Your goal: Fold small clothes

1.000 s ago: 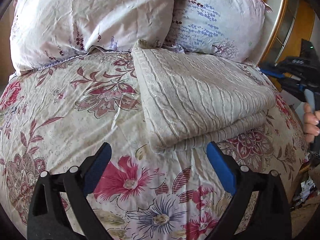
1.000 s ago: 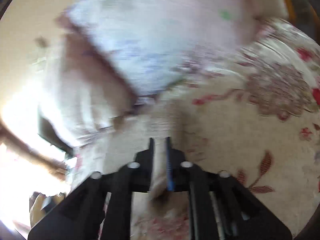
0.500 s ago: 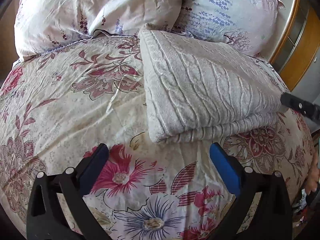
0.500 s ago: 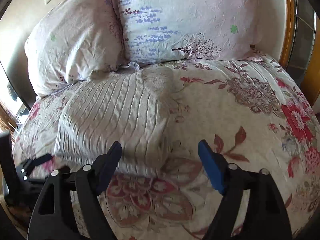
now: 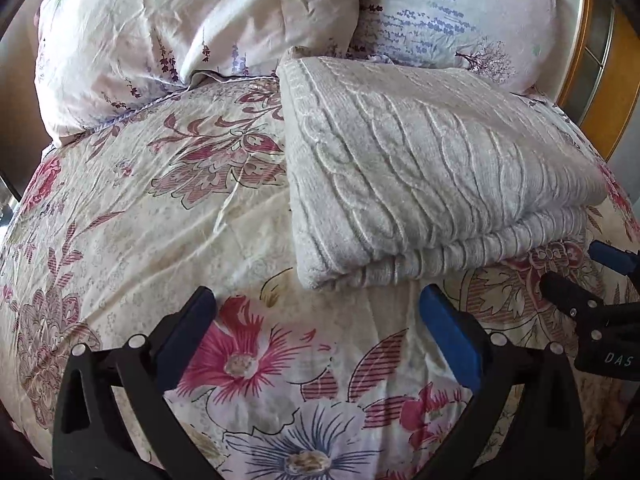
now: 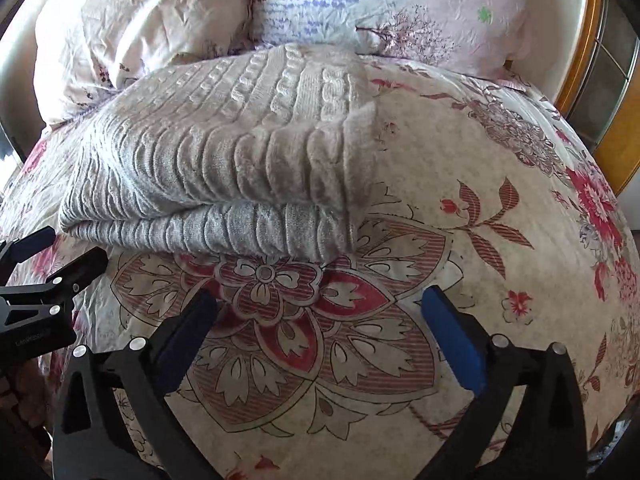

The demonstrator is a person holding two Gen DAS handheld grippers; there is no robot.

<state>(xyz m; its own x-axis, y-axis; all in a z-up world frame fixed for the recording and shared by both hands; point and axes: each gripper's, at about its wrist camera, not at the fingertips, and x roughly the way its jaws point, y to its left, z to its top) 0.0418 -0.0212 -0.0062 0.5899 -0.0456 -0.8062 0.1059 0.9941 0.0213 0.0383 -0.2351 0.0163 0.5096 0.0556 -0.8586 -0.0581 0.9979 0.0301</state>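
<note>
Change: both grippers have come nearer to the sweater than half a second ago, and the right gripper now shows at the right edge of the left view.
Sweater: the grey knit sweater (image 5: 432, 176) lies folded on the quilt (image 5: 160, 220), its far edge touching the pillows (image 5: 192, 20). Two layers show at the near edge, the ribbed one below.
Left gripper: the left gripper (image 5: 316, 332) hovers just before the near left corner of the fold, jaws spread wide, nothing between them.
Right gripper: the right gripper (image 6: 320, 324) hovers before the near right part of the fold, jaws also released and empty, over the big red flower print.
Why so placed: each gripper faces one end of the same near edge, so I judge they prepare to take both corners together; this keeps the edge straight when it is lifted.
Progress: the sweater looks already folded at least once; one more fold or only tidying may remain.
Risk: thick soft knit can slip, or only the top layer may be taken.
</note>
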